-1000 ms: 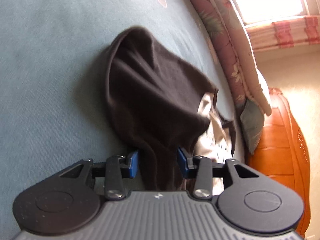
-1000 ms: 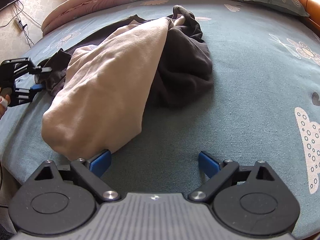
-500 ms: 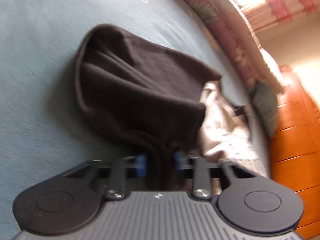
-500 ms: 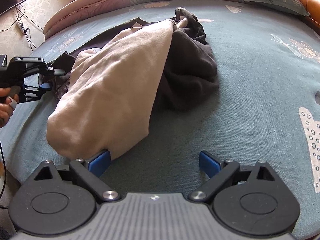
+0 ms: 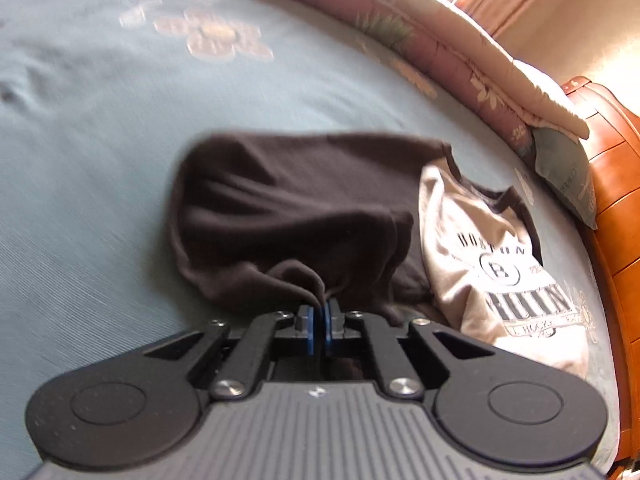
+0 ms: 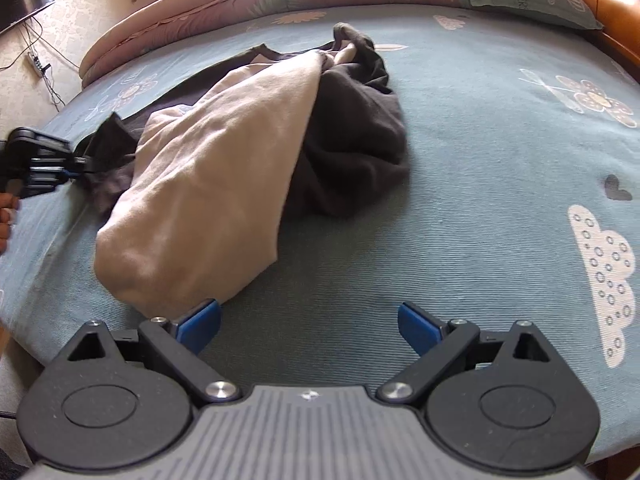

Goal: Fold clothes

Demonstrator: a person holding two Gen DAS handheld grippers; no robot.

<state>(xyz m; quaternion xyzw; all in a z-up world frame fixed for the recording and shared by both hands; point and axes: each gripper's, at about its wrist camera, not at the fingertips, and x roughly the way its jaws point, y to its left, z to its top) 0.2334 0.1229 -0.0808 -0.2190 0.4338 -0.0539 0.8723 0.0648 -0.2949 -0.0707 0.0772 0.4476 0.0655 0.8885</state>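
Midway across a bed covered in a teal ribbed bedspread printed with pale flowers, a crumpled shirt with a beige printed body and dark brown sleeves lies in a heap, its bulk nearer the left edge of the bed as the right wrist camera sees it. The left gripper, black with blue pads, has its jaws pressed together on a pinched fold of the shirt's dark brown fabric, which bunches up into the pads and pulls taut in ridges toward them. In the right wrist view the same gripper shows at the bed's left edge, gripped by a person's hand, with the dark sleeve cloth drawn out to it. The right gripper hangs over the near edge of the bed with its jaws spread wide and nothing between them; its left blue pad sits just beside, perhaps touching, the low end of the beige cloth. From the left wrist camera, dark lettering and a round crest show on the beige front of the shirt. A pink floral quilt is rolled along the far edge of the bed, a teal pillow rests at the head, and an orange wooden headboard stands behind it.
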